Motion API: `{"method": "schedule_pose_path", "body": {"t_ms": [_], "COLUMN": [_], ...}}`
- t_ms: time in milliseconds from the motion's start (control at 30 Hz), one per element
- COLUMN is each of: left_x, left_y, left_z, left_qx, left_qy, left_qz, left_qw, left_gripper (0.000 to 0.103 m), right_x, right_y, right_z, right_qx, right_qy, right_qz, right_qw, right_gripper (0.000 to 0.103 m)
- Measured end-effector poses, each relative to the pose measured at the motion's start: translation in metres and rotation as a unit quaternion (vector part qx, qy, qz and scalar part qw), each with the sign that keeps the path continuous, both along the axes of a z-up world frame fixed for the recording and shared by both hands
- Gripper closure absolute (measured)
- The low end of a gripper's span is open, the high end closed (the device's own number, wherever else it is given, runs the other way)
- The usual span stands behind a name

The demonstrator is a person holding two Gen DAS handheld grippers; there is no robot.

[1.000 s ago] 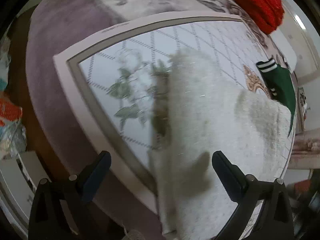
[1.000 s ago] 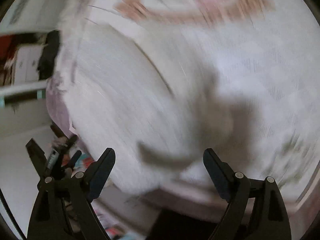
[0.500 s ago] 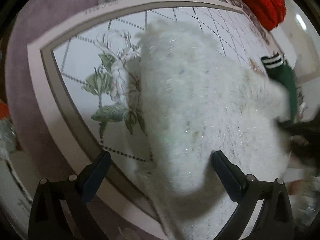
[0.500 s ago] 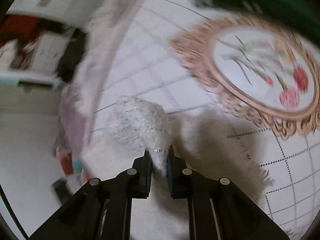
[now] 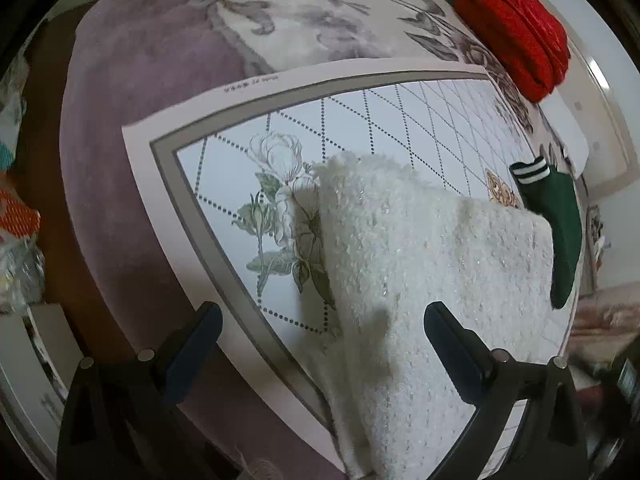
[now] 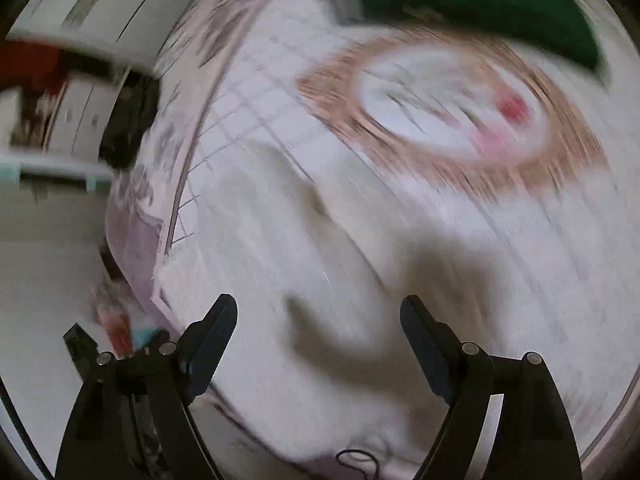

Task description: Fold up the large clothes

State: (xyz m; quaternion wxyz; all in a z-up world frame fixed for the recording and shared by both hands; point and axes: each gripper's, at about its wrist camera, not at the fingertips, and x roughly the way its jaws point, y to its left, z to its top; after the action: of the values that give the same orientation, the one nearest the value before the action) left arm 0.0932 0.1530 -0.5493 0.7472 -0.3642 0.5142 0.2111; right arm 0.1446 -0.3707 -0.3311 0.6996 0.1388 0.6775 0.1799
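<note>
My left gripper (image 5: 322,340) hovers with its fingers spread wide, holding nothing. Under it the white sweater (image 5: 420,280) lies on the printed sheet (image 5: 224,184) that covers the bed (image 5: 132,80), its near end running down past my fingers. A green garment (image 5: 560,220) lies just beyond it and a red one (image 5: 520,28) farther off. My right gripper (image 6: 320,316) is also open and empty above the sweater (image 6: 260,260); that view is blurred.

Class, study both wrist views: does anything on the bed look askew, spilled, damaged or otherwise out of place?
Nothing looks spilled or damaged. The fluffy white garment lies diagonally across the patterned sheet, its near end hanging over the bed edge. The green garment lies unfolded beside it. The right wrist view is too blurred for detail.
</note>
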Motion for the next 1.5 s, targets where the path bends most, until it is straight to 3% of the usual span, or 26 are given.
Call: {"method": "schedule_pose_path", "body": {"t_ms": [67,167,267,333,367,400,467,567,733,867,933,1000,1100,1233,1367,1500], "left_x": [0.009,0.024,0.038,0.041,0.043,0.044,0.048,0.052,0.063,0.08,0.089,0.099,0.11,0.114,0.118,0.13], "left_y": [-0.003,-0.007,-0.012,-0.013,-0.015,-0.016,-0.021,-0.028,-0.042,-0.054,-0.059,-0.06,-0.049,-0.016,0.008,0.012], "left_z": [-0.001,-0.003,-0.001,0.001,0.002,0.004,0.005,0.009,0.013,0.012,0.014,0.019,0.033,0.063,0.086,0.079], "left_qx": [0.013,0.035,0.051,0.058,0.063,0.067,0.076,0.08,0.06,0.051,0.062,0.084,0.125,0.182,0.235,0.228], "left_qy": [0.011,0.022,0.027,0.033,0.035,0.036,0.04,0.042,0.034,0.032,0.033,0.04,0.047,0.048,0.054,0.041], "left_qz": [-0.02,-0.052,-0.079,-0.091,-0.099,-0.105,-0.125,-0.148,-0.17,-0.168,-0.173,-0.177,-0.17,-0.135,-0.095,-0.087], "left_qw": [0.9997,0.9978,0.9953,0.9936,0.9925,0.9916,0.9885,0.9848,0.983,0.984,0.9825,0.9798,0.9763,0.9727,0.966,0.9689], "left_gripper": [0.0,0.0,0.0,0.0,0.0,0.0,0.0,0.0,0.0,0.0,0.0,0.0,0.0,0.0,0.0,0.0], "right_x": [-0.033,-0.06,-0.07,-0.067,-0.065,-0.061,-0.053,-0.034,0.037,0.092,0.102,0.1,0.078,0.054,0.046,0.029], "right_y": [-0.035,-0.046,-0.035,-0.022,-0.02,-0.015,-0.015,-0.025,-0.059,-0.06,-0.06,-0.058,-0.073,-0.118,-0.168,-0.201], "right_z": [-0.022,-0.082,-0.152,-0.175,-0.177,-0.175,-0.165,-0.144,-0.128,-0.116,-0.107,-0.094,-0.061,-0.02,0.018,0.026], "right_qx": [0.027,0.067,0.193,0.267,0.267,0.267,0.258,0.23,0.146,0.091,0.073,0.053,0.014,0.033,-0.049,-0.083], "right_qy": [0.026,0.092,0.175,0.186,0.178,0.164,0.157,0.154,0.148,0.124,0.115,0.101,0.042,0.002,-0.039,-0.06], "right_qz": [-0.051,-0.077,-0.12,-0.134,-0.139,-0.145,-0.144,-0.123,-0.064,-0.034,-0.037,-0.033,-0.038,-0.102,-0.149,-0.155], "right_qw": [0.998,0.991,0.958,0.936,0.937,0.938,0.942,0.953,0.976,0.987,0.99,0.993,0.998,0.994,0.987,0.983], "right_gripper": [0.008,0.008,0.008,0.008,0.01,0.023,0.04,0.044,0.04,0.02,0.017,0.017,0.017,0.011,0.011,0.011]}}
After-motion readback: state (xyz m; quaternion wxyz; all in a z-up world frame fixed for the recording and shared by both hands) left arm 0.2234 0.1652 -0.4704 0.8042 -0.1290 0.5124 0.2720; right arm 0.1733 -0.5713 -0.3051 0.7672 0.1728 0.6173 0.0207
